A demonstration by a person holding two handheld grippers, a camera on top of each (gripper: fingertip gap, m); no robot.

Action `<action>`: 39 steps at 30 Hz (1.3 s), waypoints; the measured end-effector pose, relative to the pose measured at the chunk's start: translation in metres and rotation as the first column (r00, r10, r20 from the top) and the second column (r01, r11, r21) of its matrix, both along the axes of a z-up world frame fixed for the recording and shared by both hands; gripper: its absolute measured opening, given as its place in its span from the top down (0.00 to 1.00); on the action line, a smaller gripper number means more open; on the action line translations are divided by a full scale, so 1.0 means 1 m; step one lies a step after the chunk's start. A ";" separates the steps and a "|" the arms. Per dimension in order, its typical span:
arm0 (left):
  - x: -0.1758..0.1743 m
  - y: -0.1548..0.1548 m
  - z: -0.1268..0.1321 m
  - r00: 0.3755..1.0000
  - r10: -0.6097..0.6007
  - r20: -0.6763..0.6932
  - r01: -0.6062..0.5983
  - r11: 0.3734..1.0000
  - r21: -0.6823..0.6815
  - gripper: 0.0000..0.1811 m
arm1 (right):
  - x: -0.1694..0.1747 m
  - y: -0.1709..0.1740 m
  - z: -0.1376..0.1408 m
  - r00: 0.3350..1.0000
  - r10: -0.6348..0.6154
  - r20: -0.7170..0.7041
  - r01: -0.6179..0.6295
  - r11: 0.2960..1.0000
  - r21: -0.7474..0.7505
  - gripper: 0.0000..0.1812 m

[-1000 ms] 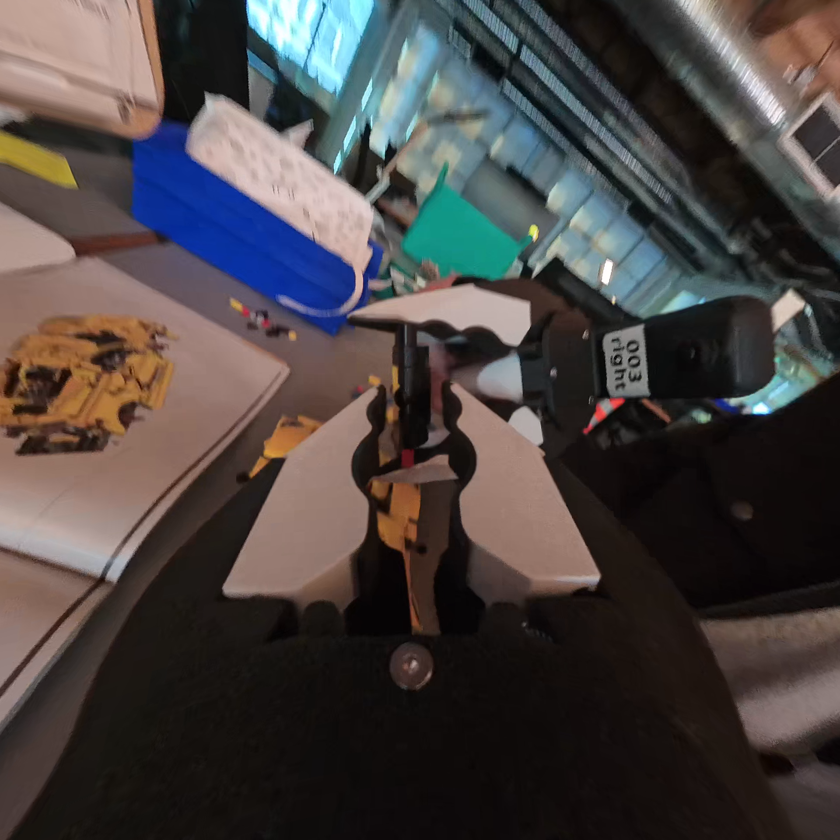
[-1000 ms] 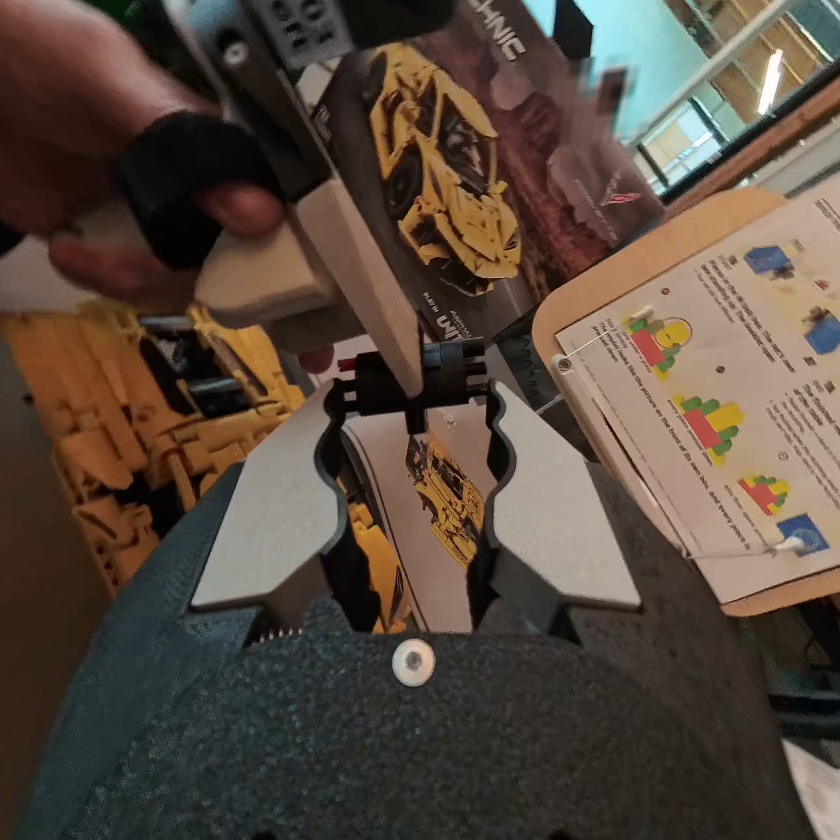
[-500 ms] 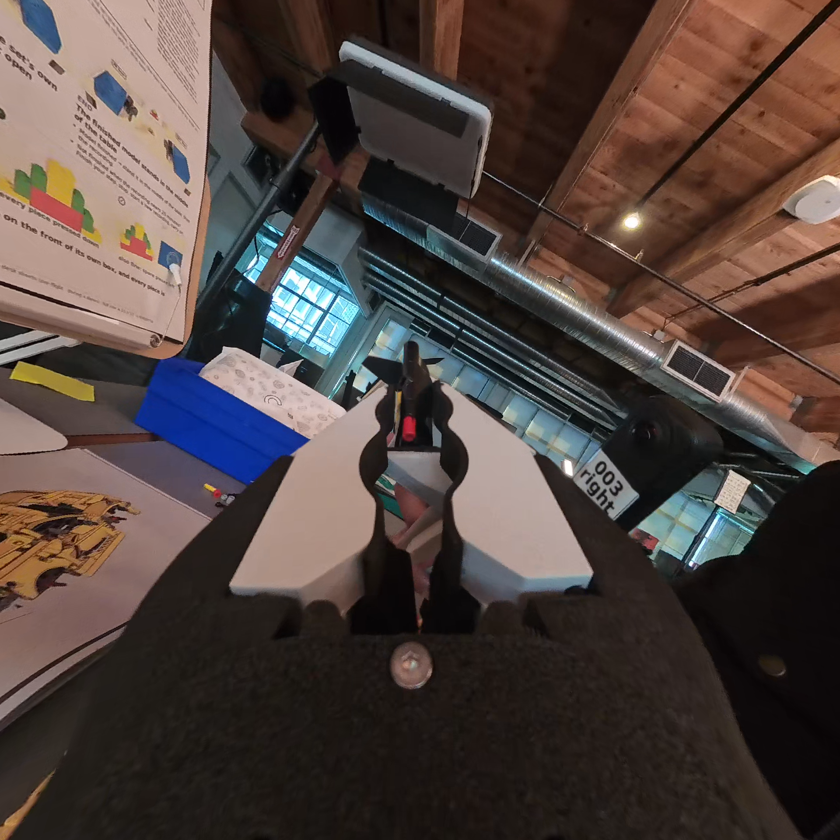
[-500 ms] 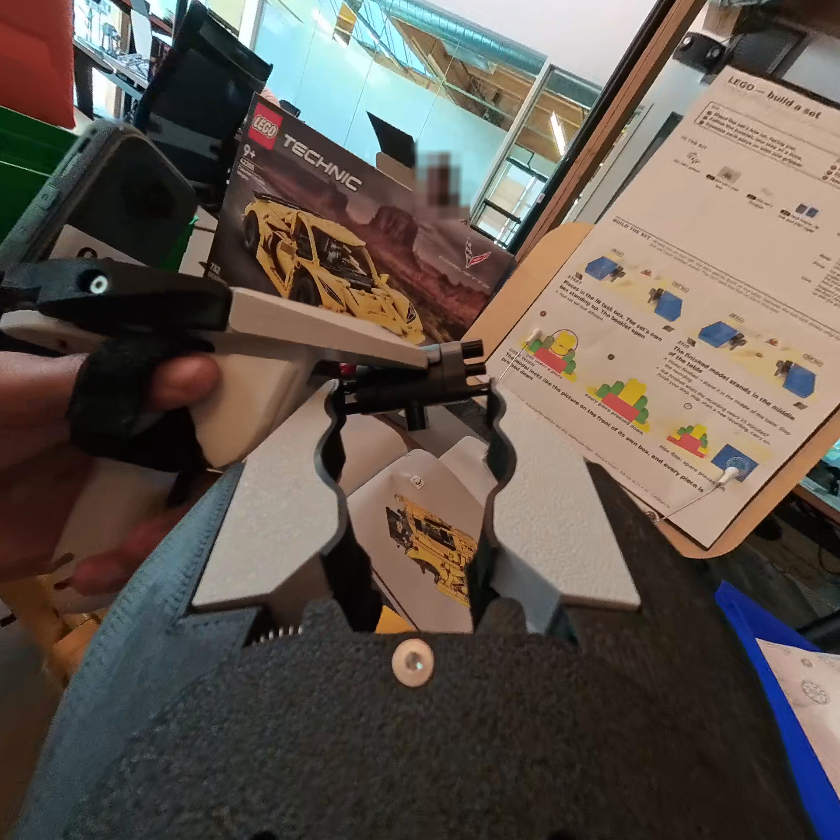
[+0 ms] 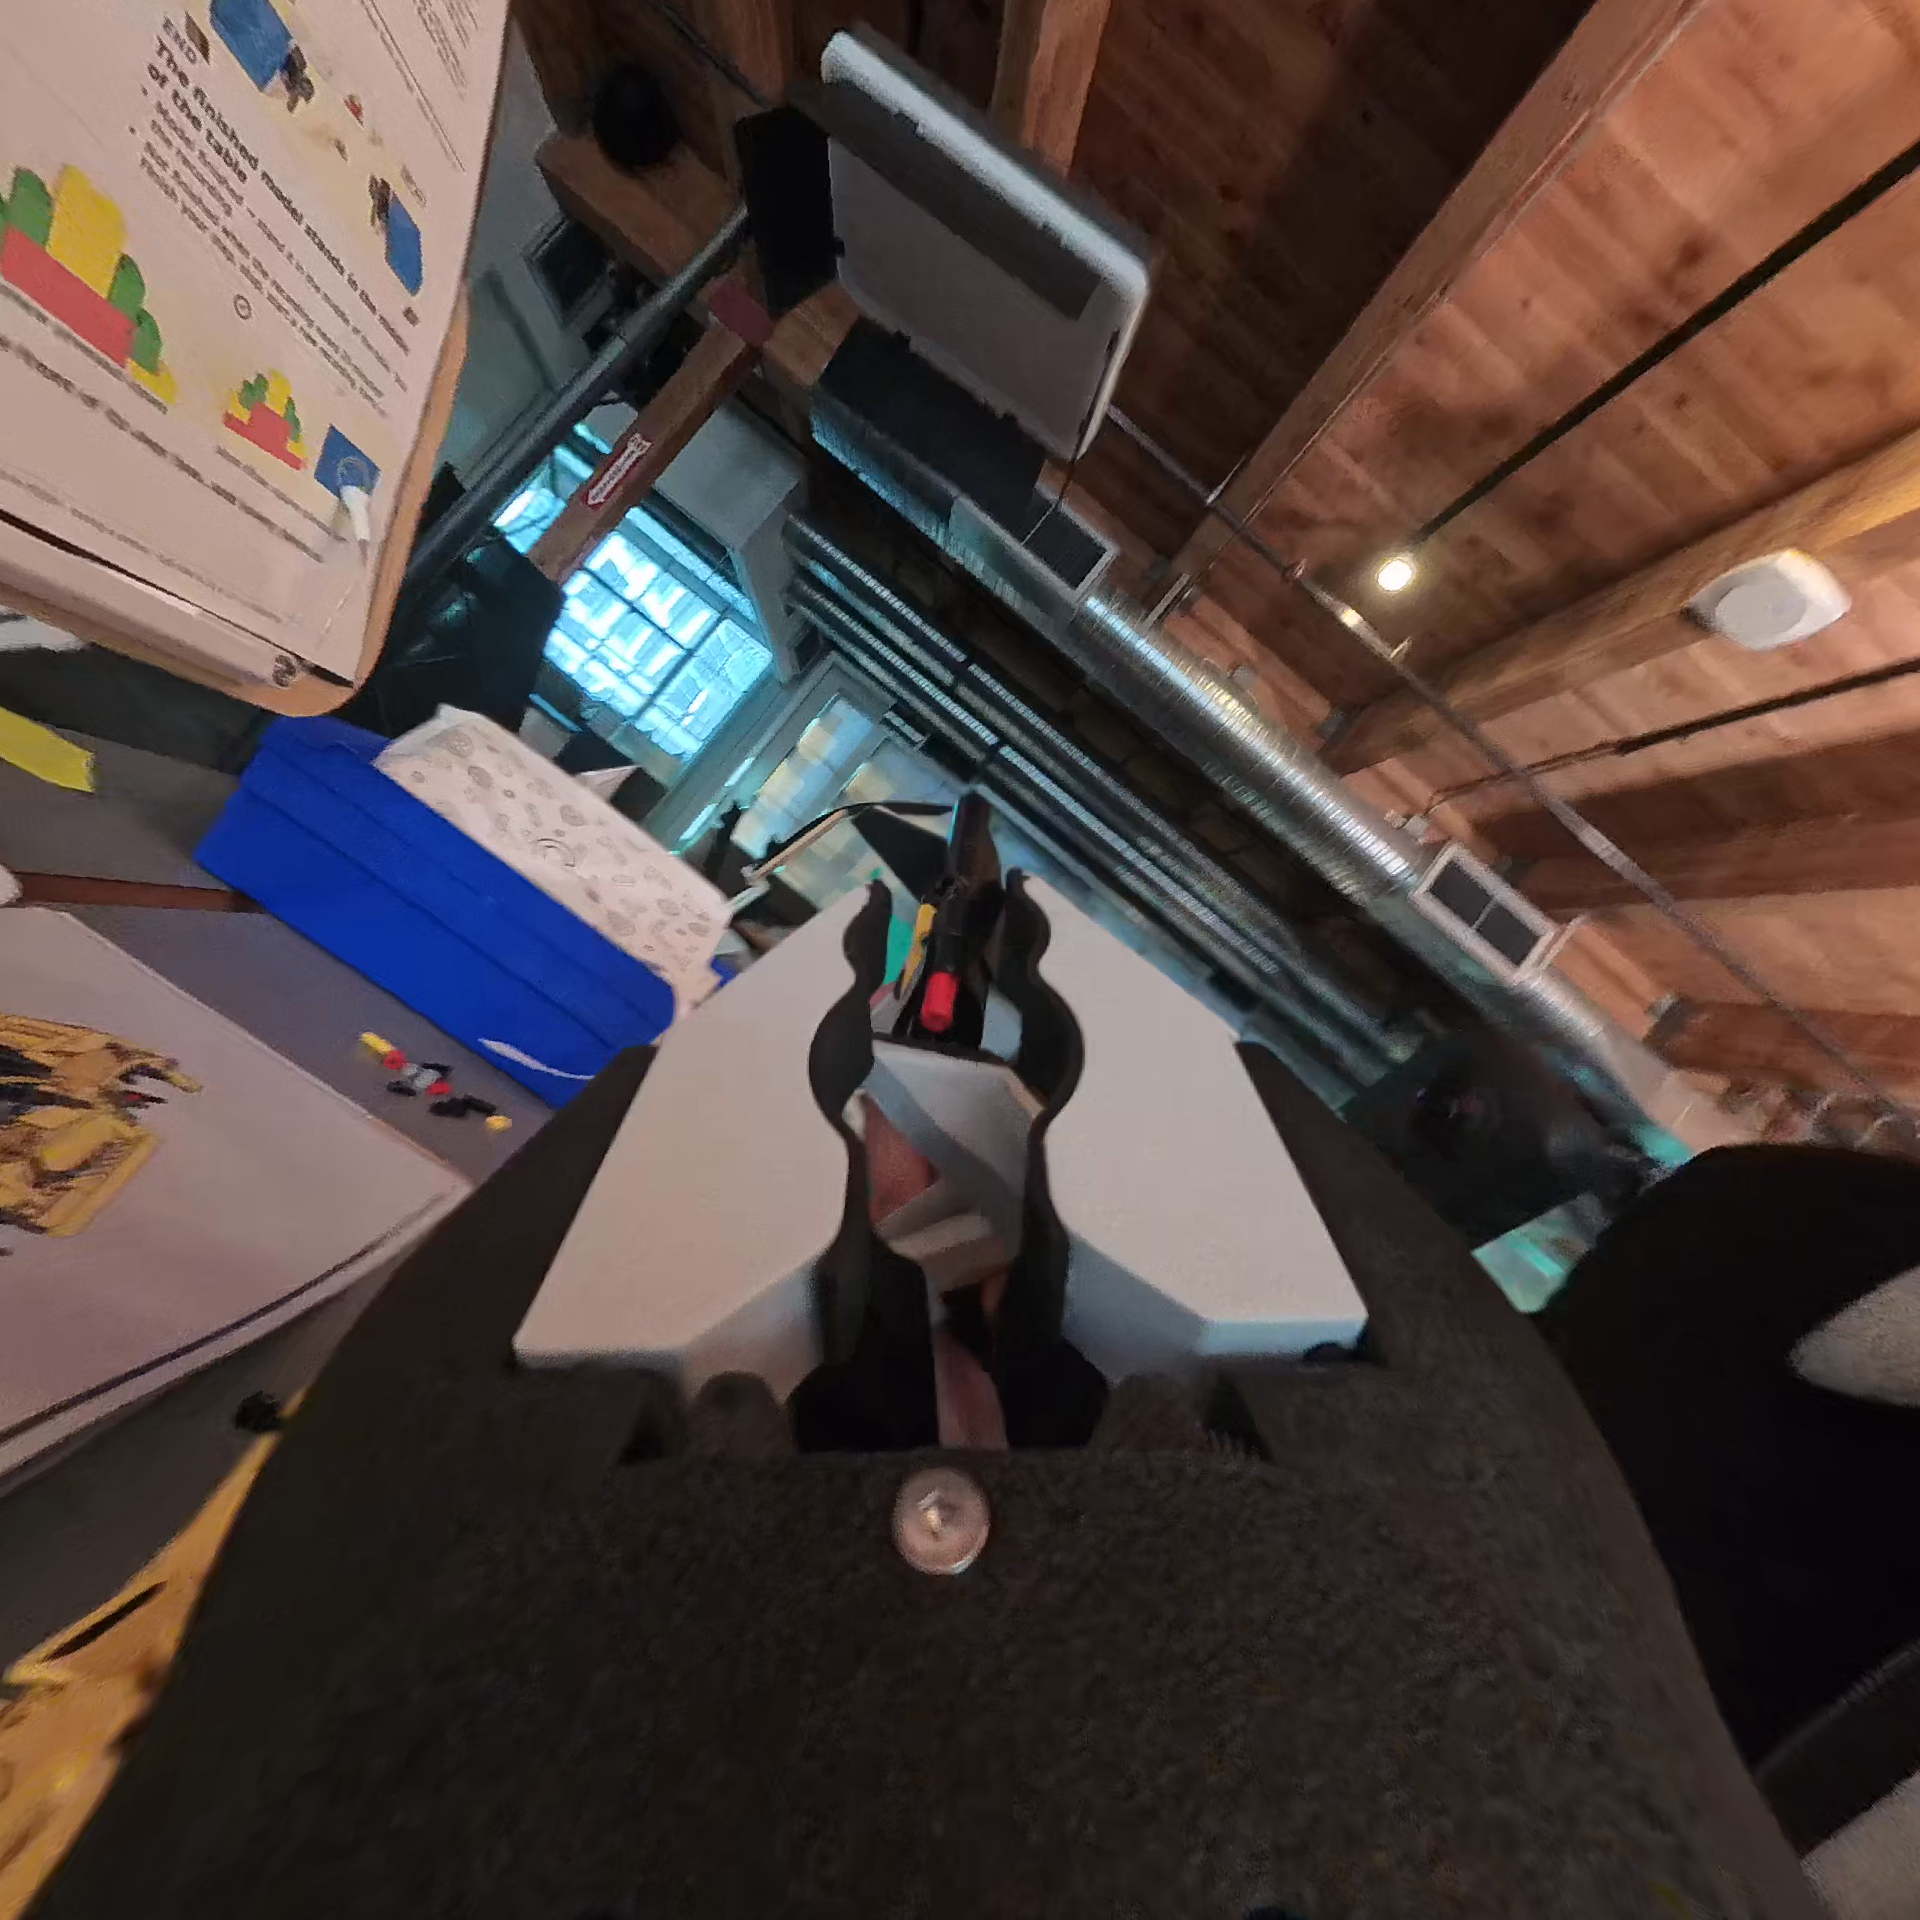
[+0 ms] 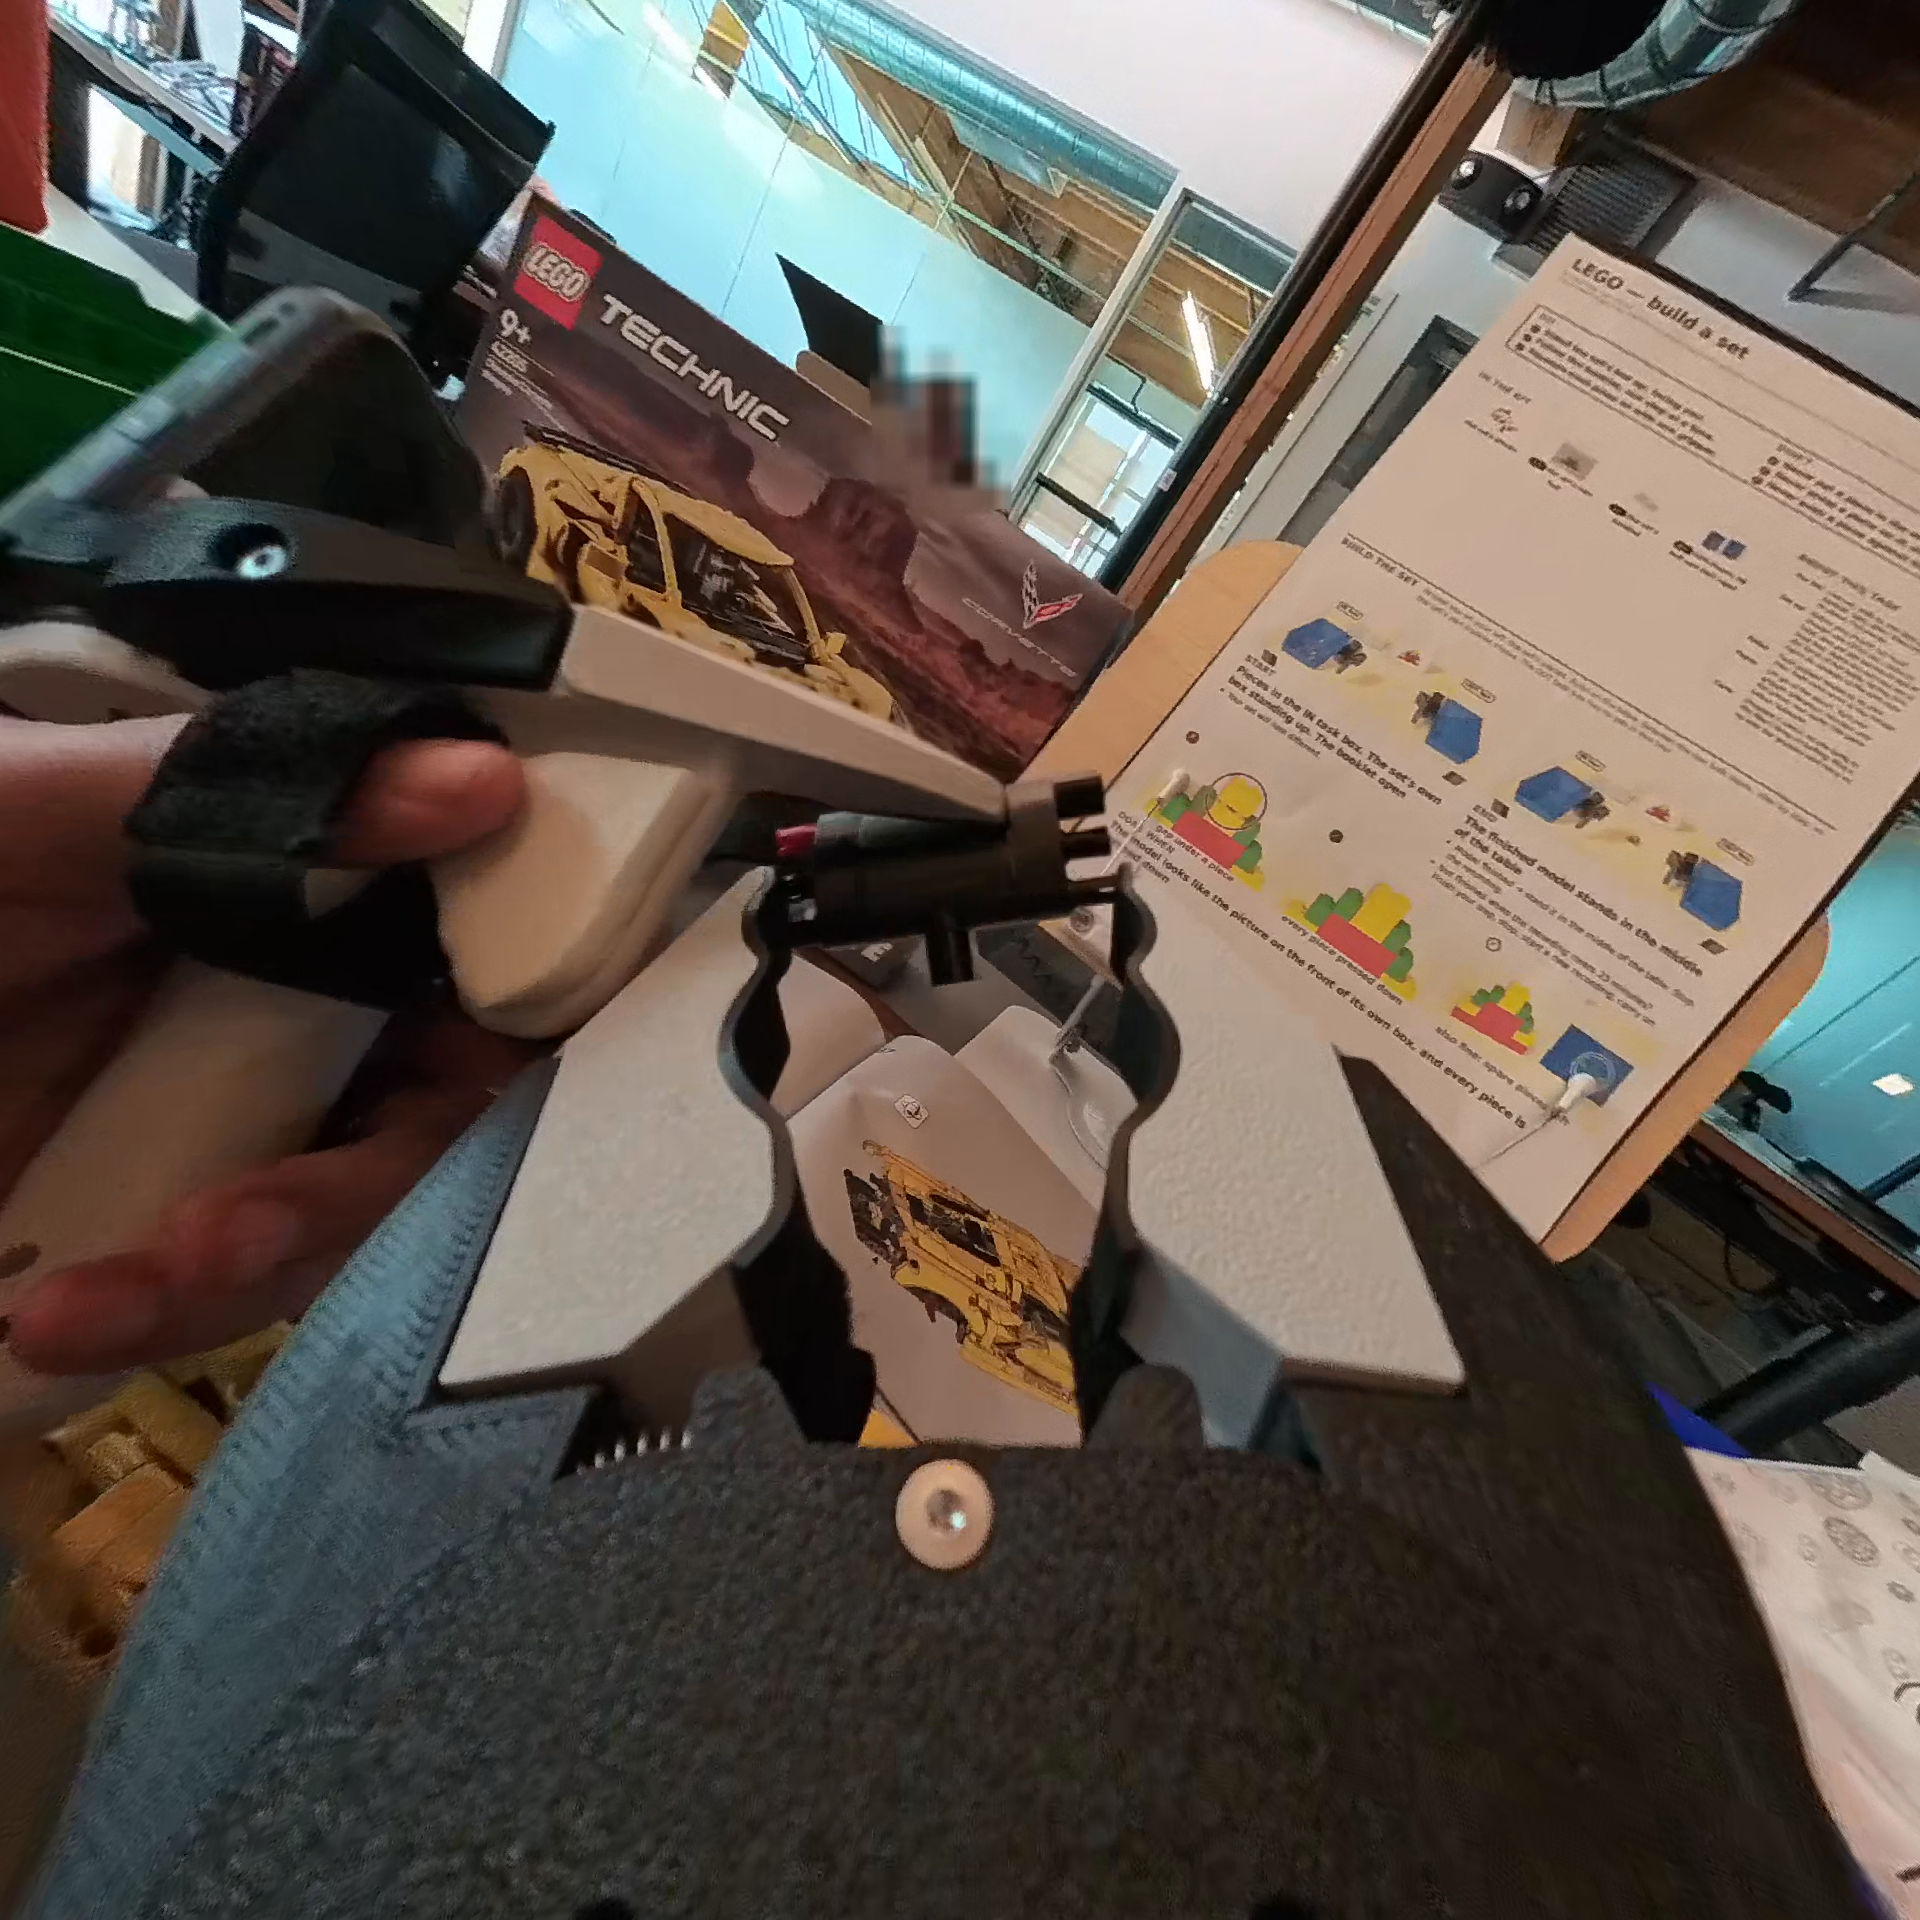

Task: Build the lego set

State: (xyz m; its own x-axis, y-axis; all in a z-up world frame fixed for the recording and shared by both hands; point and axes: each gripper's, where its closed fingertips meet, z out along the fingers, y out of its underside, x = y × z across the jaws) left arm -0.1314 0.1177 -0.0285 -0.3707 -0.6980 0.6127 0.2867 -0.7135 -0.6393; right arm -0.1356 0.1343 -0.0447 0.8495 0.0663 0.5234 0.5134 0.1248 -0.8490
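Currently, both tools are raised above the desk and meet at one small black lego assembly. In the right wrist view, the right tool has its fingers set moderately apart, and the assembly lies crosswise between the fingertips, spanning the gap from one tip to the other. A short black peg hangs down from the assembly, and a red pin end shows at its left side. The left tool enters from the left of that view, held by a hand wearing a black strap; its pale fingers come to a point at the right end of the assembly, closed on it.

In the left wrist view, the left tool shows only a narrow gap between its fingers, with the black assembly and its red pin clamped at the tips, edge-on to the camera.

Behind the tools stands the set's box showing a yellow car, and beside it a board-mounted instruction sheet. An open booklet with a yellow car picture lies on the desk below the right tool. A blue bin sits on the desk, with small loose pieces just in front of it.
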 end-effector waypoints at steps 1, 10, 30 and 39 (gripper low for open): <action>0.000 0.002 -0.001 0.999 0.027 -0.017 -0.027 0.999 0.020 0.87 | 0.002 0.000 0.001 1.000 -0.002 -0.015 0.002 1.000 0.001 0.66; 0.000 -0.005 0.002 1.000 -0.021 0.000 0.021 0.999 -0.042 0.89 | -0.001 -0.004 0.006 0.997 0.033 -0.071 -0.031 0.999 0.039 0.66; -0.024 -0.045 -0.028 0.897 -0.220 -0.383 0.384 0.816 0.432 0.92 | -0.019 -0.059 -0.006 0.364 0.548 -0.754 -0.898 0.420 -0.128 0.90; -0.010 -0.029 -0.021 0.946 -0.107 -0.305 0.232 0.882 0.410 0.85 | -0.006 -0.040 0.008 0.294 0.520 -0.802 -0.864 0.504 0.010 0.94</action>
State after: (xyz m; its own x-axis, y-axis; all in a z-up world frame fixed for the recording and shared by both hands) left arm -0.1415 0.0883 -0.0497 -0.3747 -0.8572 0.3532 -0.0382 -0.3664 -0.9297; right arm -0.1411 0.0940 -0.0368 0.4066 0.8364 -0.3674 -0.3039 -0.2554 -0.9178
